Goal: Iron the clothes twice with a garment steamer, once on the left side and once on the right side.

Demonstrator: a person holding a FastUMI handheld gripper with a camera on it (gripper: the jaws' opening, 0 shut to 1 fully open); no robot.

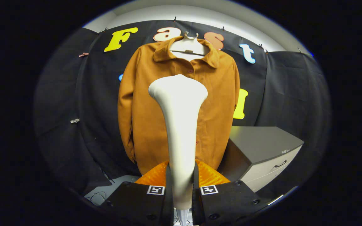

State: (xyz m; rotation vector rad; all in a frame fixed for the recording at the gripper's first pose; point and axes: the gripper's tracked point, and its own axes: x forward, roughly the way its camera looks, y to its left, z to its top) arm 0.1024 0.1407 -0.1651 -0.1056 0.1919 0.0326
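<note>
Jaws: gripper (181,188) clamps the steamer (178,125) handle | Shirt (156,103) hangs beyond | Step: we judge a slow, upright stroke down one side best

My feed was evenly lit from overhead, with a bright band of wall (200,14) glowing above the dark cloth (74,110). The white steamer (179,125) nearly washed out along its head, its near handle darker where my gripper (181,191) clamped it. Fisheye bending curved the cabinet (262,147) at right. The jacket (143,110) stayed sharp; nearest parts softened slightly.
</note>
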